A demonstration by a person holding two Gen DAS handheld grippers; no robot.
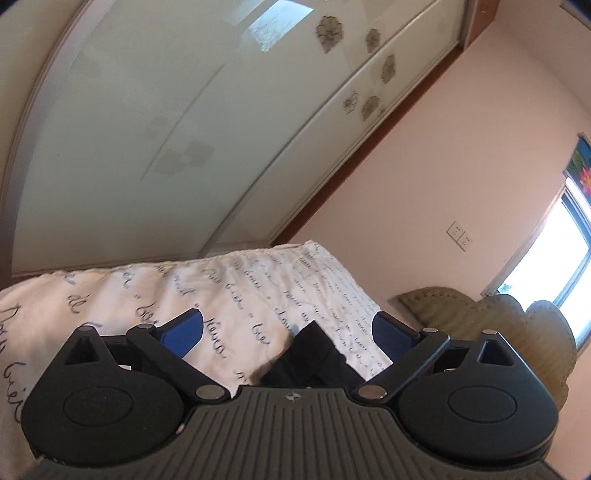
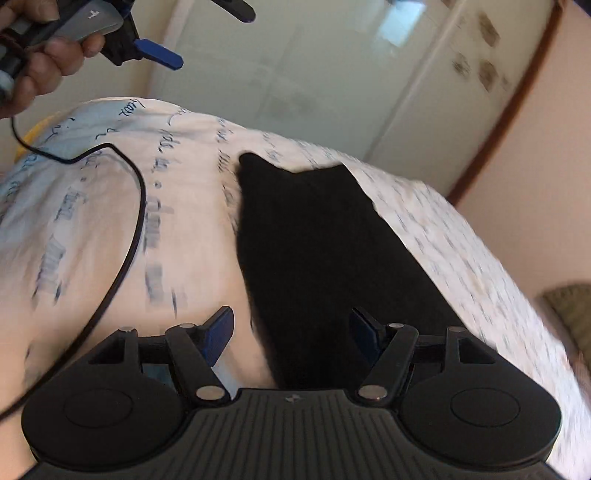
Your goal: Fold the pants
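Observation:
The black pants (image 2: 325, 251) lie folded in a long strip on a white bed sheet (image 2: 110, 229) printed with dark script. My right gripper (image 2: 293, 332) hovers over their near end, open, with the blue pads apart and not pressing the cloth. My left gripper (image 2: 207, 33) is raised at the top left of the right wrist view, held by a hand (image 2: 44, 62), open and empty. In the left wrist view the left gripper (image 1: 288, 328) stands wide open above the sheet (image 1: 229, 288), and only a corner of the pants (image 1: 310, 358) shows low between its fingers.
A black cable (image 2: 136, 206) trails across the sheet left of the pants. Frosted sliding wardrobe doors (image 1: 166, 129) stand behind the bed. Tan cushions (image 1: 491, 325) sit to the right under a bright window (image 1: 550, 266). Something yellow (image 2: 33, 133) shows at the bed's far left edge.

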